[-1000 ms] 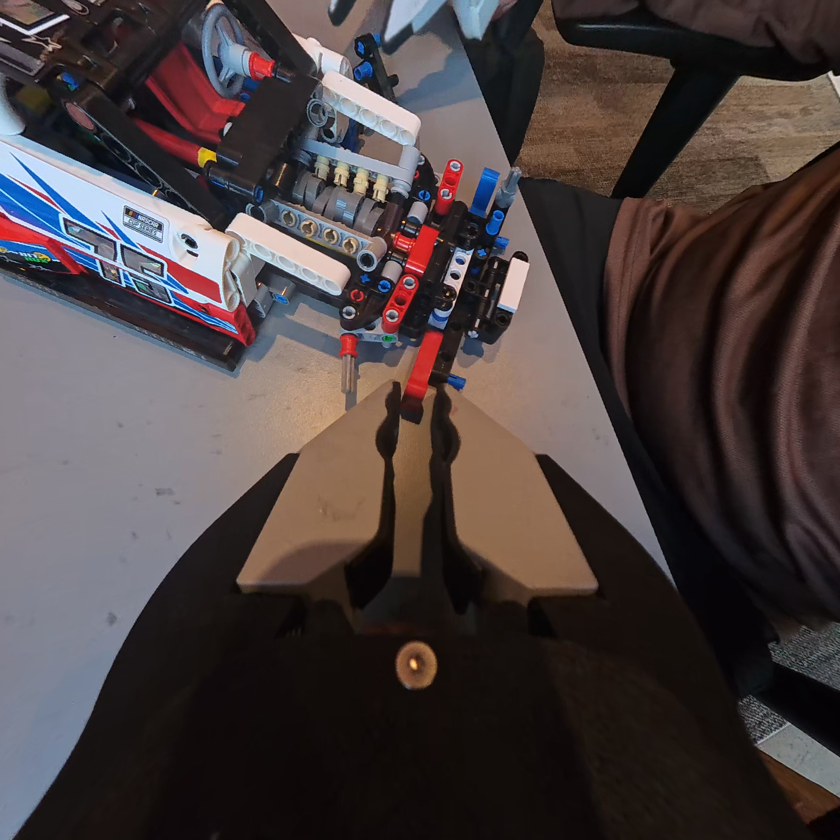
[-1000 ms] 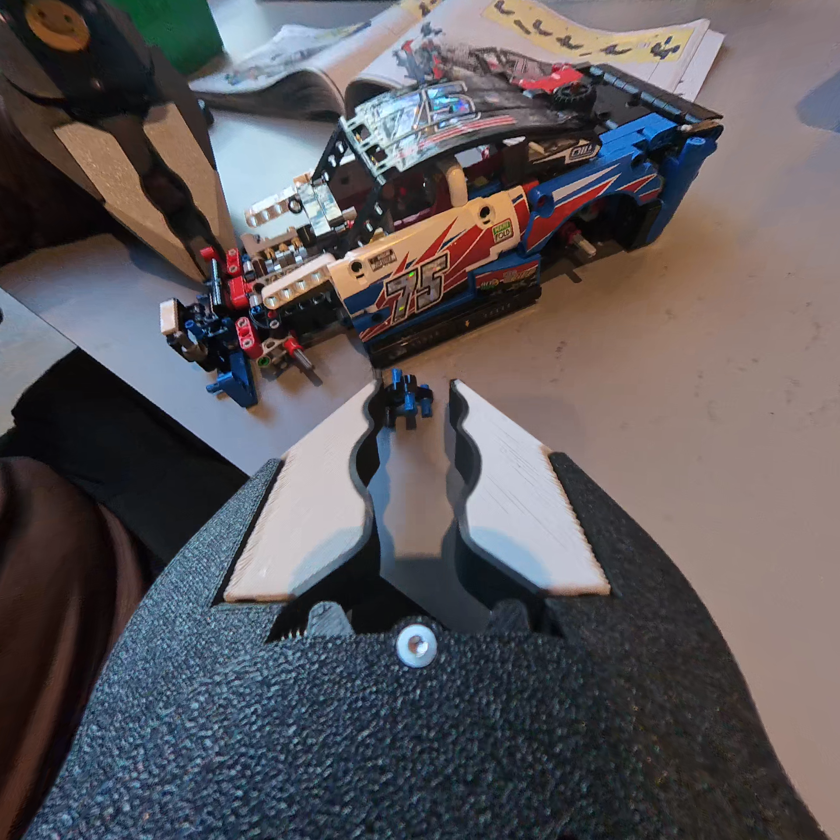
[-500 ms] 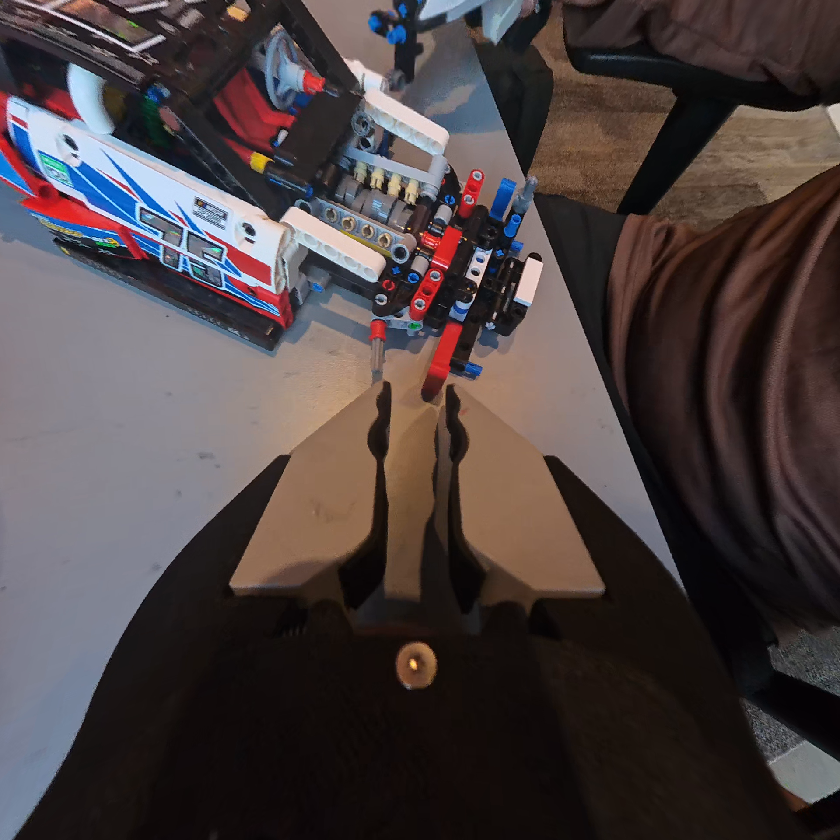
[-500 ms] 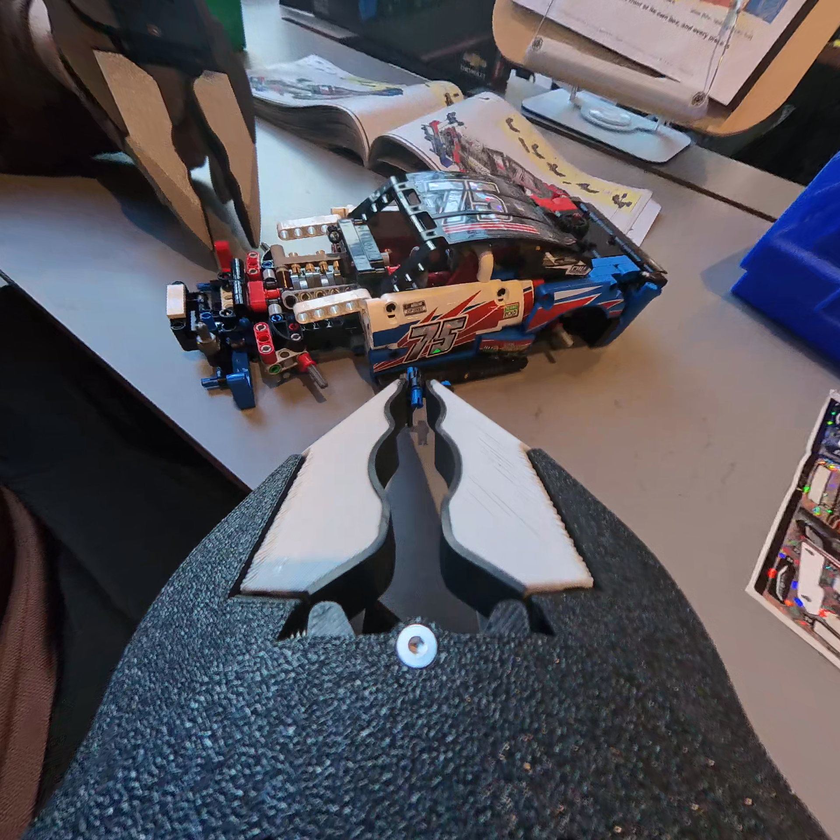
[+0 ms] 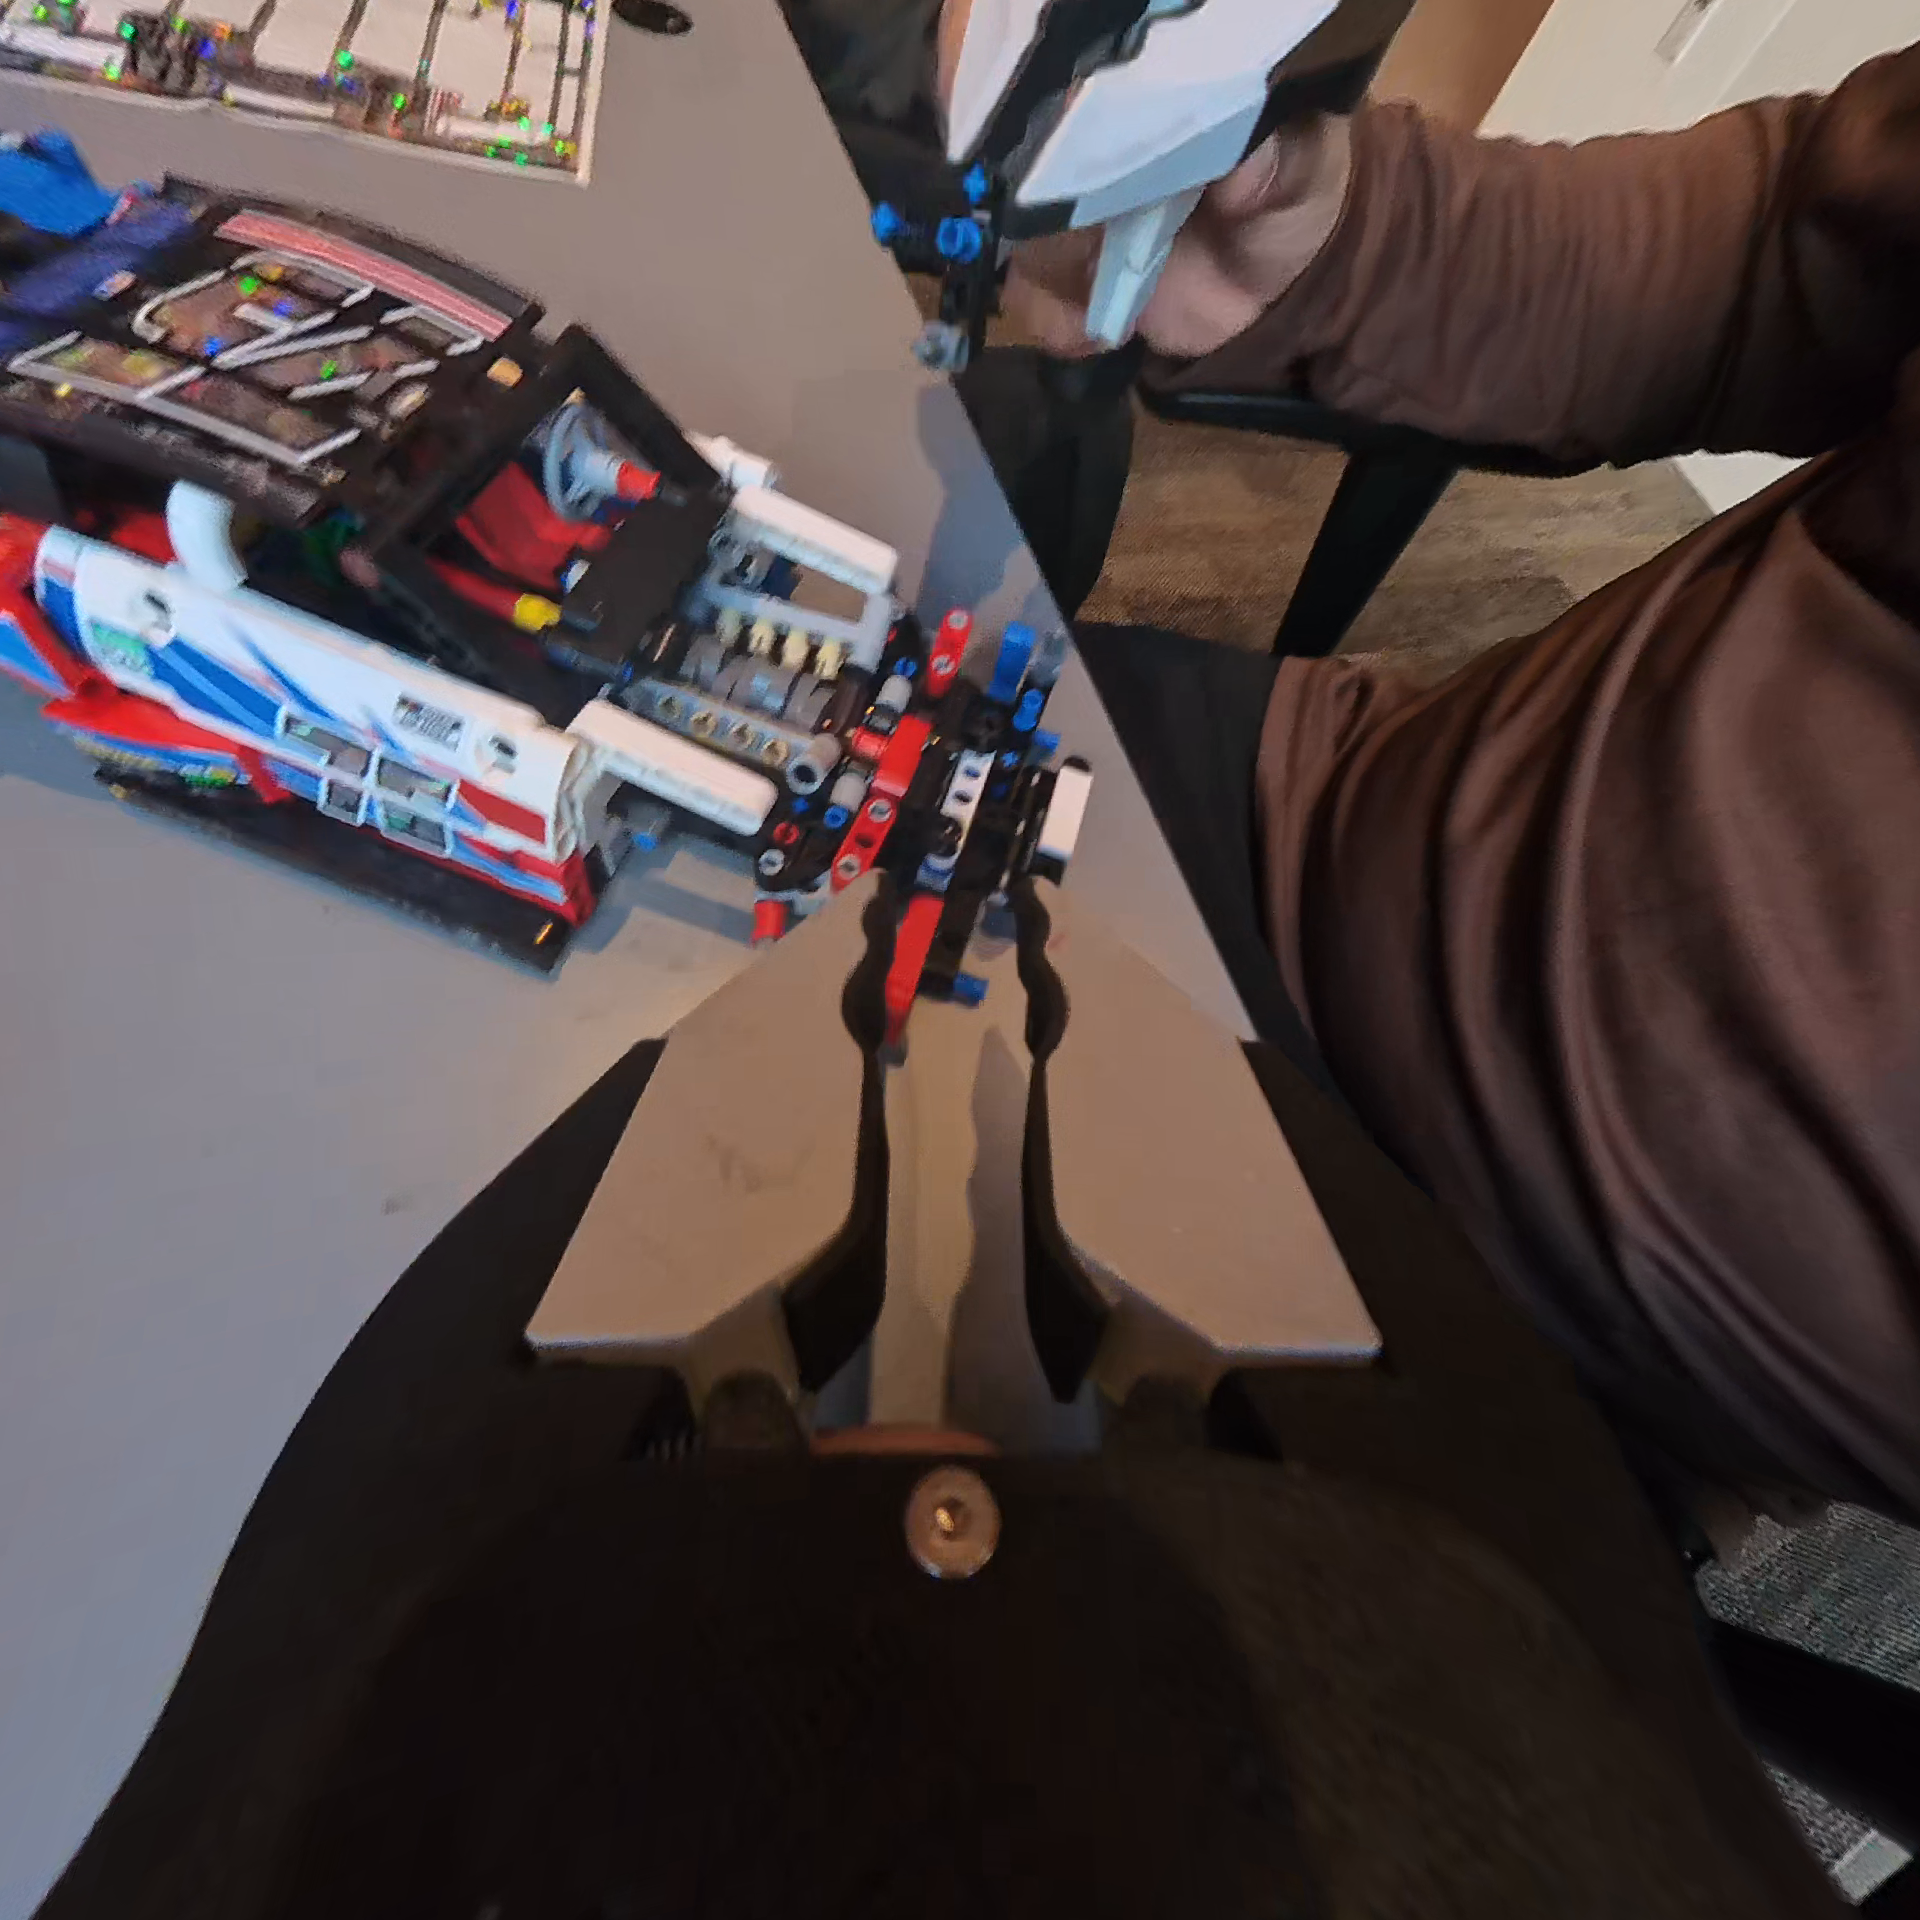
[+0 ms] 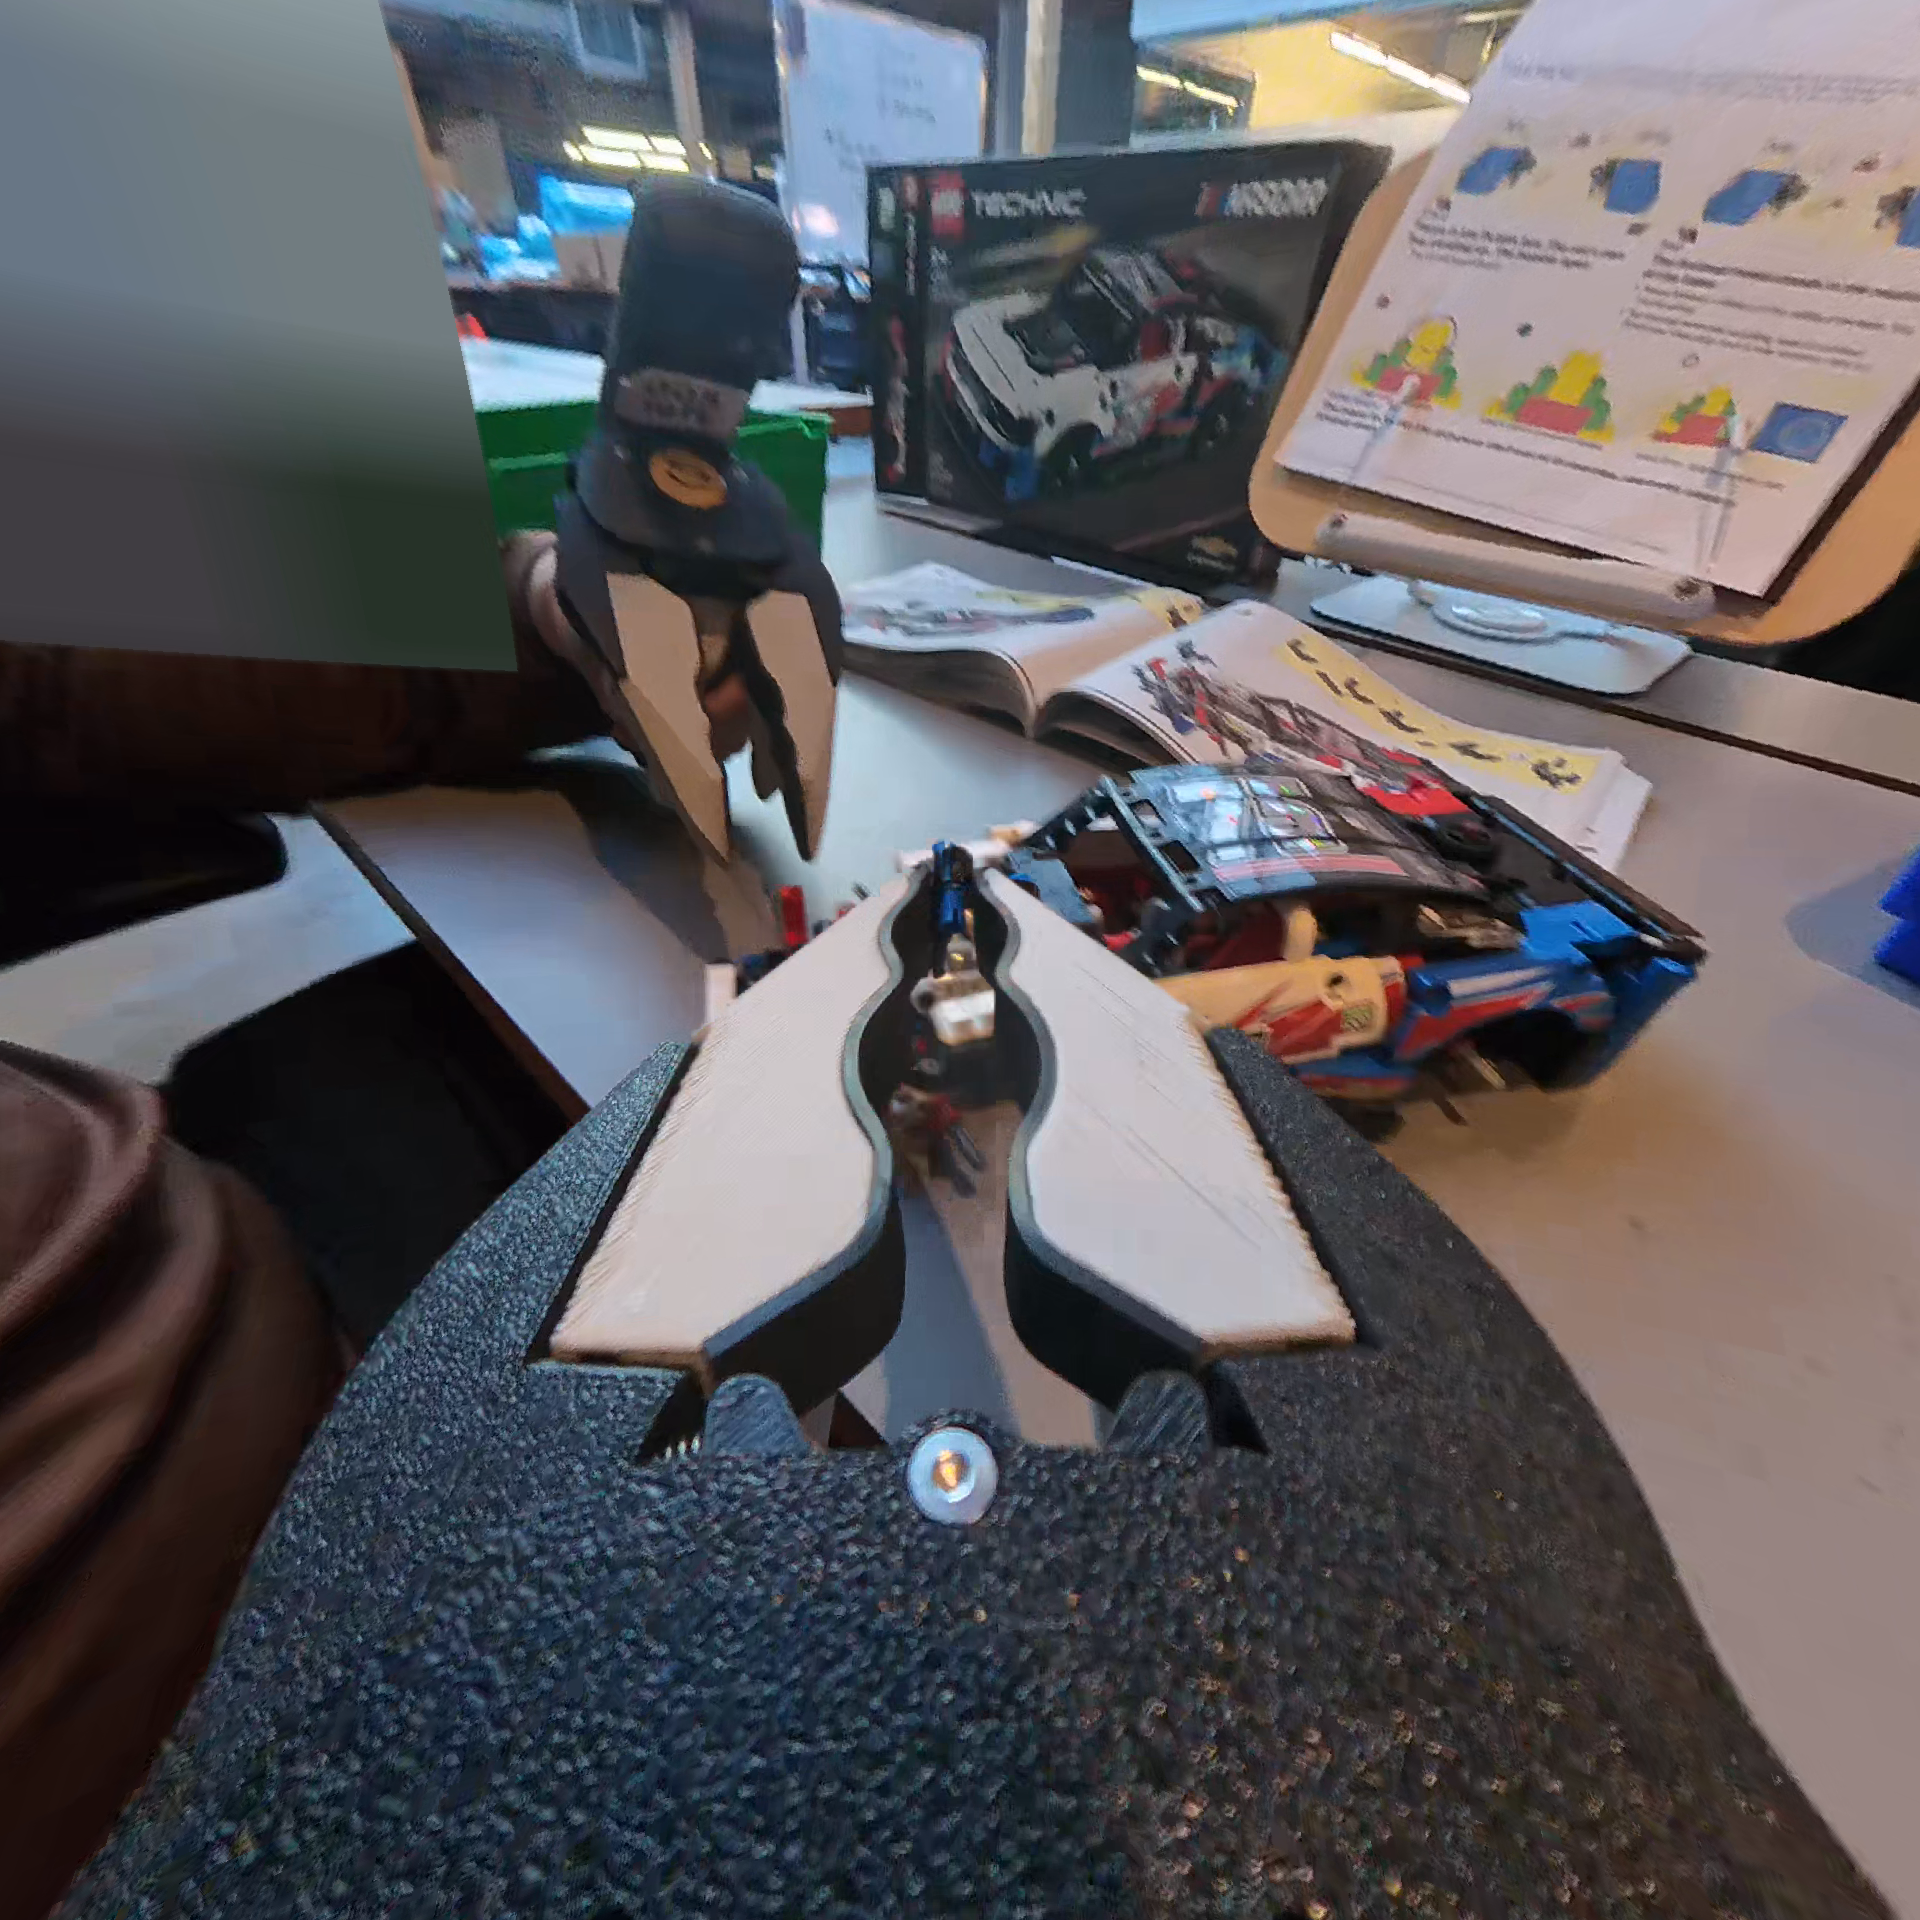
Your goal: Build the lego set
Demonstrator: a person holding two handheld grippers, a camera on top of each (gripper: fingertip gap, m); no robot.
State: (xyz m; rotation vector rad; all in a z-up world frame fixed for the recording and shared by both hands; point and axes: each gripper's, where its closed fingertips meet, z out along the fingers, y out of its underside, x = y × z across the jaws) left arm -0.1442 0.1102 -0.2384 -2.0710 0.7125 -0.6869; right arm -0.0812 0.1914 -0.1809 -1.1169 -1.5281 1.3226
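Step in hand, as judged: a small sub-part is being carried to the unfinished front end of the car.

- Lego car (image 5: 312, 727) lies on the grey surface (image 5: 260, 1195), bodywork and roof fitted, front chassis (image 5: 925, 790) exposed close to the surface edge nearest the person.
- Right gripper (image 6: 954, 883): fingers narrowed onto a small blue-and-black piece (image 6: 948, 899) pinched at the tips. Seen in the left wrist view, the piece (image 5: 951, 244) is held up in the air, well above and apart from the car. Exact shape cannot be told; blurred.
- Left gripper (image 5: 951, 904): fingers partly apart, holding nothing, tips just over the front chassis with a red beam (image 5: 912, 961) seen in the gap between them. Contact with the beam cannot be told.
- Open instruction booklet (image 6: 1195, 696) and set box (image 6: 1091, 343) sit behind the car.

Next move, as judged:
- Front chassis to be steadied by the left fingers, likely closed on the red beam or frame.
- Held piece to be brought down and its pins lined up with the open holes before any push.
- Push to be made along the pin axis; the chassis sits near the edge, so sideways force could slide the car off.
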